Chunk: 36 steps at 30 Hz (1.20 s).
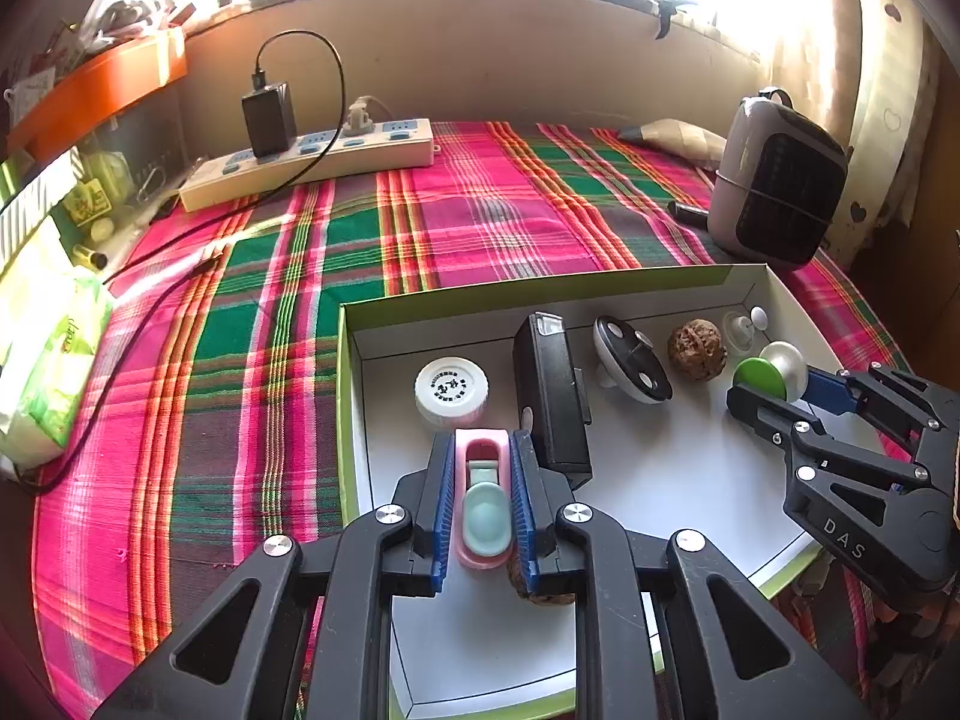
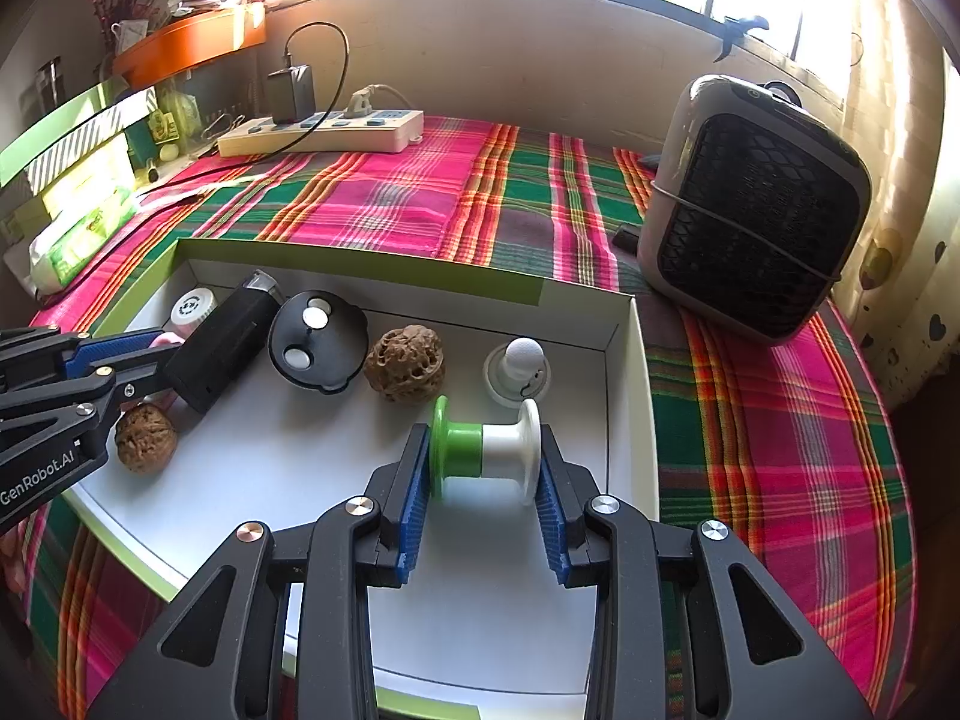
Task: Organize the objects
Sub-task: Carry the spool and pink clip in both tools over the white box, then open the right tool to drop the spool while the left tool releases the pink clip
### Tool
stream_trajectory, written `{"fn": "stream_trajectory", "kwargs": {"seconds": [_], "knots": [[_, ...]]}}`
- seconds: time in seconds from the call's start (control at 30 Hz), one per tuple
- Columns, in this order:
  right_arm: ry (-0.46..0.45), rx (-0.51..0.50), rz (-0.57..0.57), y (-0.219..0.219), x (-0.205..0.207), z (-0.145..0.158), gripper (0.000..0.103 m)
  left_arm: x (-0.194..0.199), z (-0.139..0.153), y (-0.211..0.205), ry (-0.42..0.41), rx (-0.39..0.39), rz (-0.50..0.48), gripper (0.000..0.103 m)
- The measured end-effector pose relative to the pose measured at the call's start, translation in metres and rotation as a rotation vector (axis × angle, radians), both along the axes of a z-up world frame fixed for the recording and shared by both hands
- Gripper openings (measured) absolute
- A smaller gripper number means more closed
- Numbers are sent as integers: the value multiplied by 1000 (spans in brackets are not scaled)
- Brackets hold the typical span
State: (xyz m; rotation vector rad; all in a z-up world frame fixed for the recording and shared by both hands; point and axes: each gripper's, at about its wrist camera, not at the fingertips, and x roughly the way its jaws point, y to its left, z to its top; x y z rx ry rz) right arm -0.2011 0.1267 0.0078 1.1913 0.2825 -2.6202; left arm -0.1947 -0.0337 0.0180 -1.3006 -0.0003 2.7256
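A white box with a green rim (image 1: 540,294) (image 2: 360,264) lies on the plaid cloth. My left gripper (image 1: 482,450) is shut on a pink and teal clip (image 1: 485,516), held low over the box's left part; it enters the right wrist view from the left (image 2: 138,354). My right gripper (image 2: 485,450) is shut on a green and white spool (image 2: 480,450) (image 1: 774,369) near the box's right wall. Inside the box lie a white cap (image 1: 451,390), a black block (image 1: 549,396), a black disc (image 2: 318,339), two walnuts (image 2: 405,363) (image 2: 145,437) and a white knob (image 2: 519,363).
A grey heater (image 2: 756,210) stands on the cloth right of the box. A power strip (image 1: 312,162) with a charger and trailing cable lies at the back left. A tissue pack (image 1: 48,372) and clutter under an orange shelf (image 1: 96,90) line the left edge.
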Motion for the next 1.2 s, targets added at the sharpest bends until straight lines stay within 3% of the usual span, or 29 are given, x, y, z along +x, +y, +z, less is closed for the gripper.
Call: {"fn": "stream_trajectory", "kwargs": {"seconds": [0.33, 0.43, 0.73, 1.2], "knots": [[0, -10, -6, 1, 0, 0, 34, 1, 0, 1, -3, 7, -3, 21], [4, -10, -7, 1, 1, 1, 43, 2, 2, 1, 1, 8, -4, 24], [4, -24, -16, 3, 5, 3, 44, 7, 7, -2, 8, 14, 11, 32], [34, -40, -36, 9, 17, 13, 47, 20, 15, -3, 26, 30, 16, 33]]}}
